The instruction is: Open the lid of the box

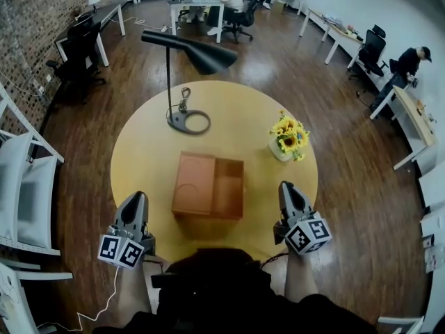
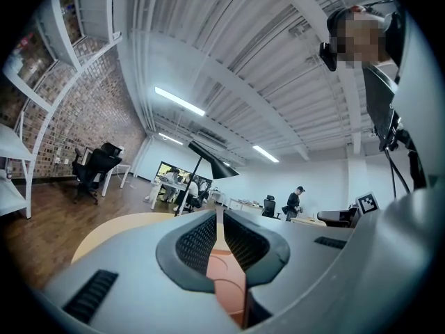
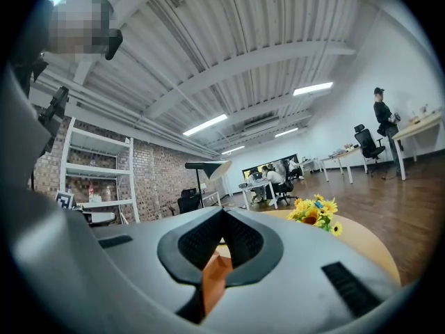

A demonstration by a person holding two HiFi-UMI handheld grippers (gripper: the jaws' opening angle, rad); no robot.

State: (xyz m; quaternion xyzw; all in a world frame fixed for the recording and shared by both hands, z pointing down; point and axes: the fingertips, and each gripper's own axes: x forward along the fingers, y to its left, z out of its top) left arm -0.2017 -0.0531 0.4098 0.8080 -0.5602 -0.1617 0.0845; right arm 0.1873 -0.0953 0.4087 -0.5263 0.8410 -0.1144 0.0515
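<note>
A brown box sits at the middle of the round yellow table. Its left half is a lighter flat panel and its right half looks darker and hollow, so the lid appears to lie folded out to the left. My left gripper hangs near the table's front edge, left of the box and apart from it, jaws shut and empty. On the other side my right gripper is also shut with nothing in it. A strip of the box shows below the shut left gripper. The right gripper has the box beneath it.
A black desk lamp stands on the far side of the table, its ring base behind the box. Sunflowers in a white pot stand at the right. White chairs are at the left; desks with seated people are far behind.
</note>
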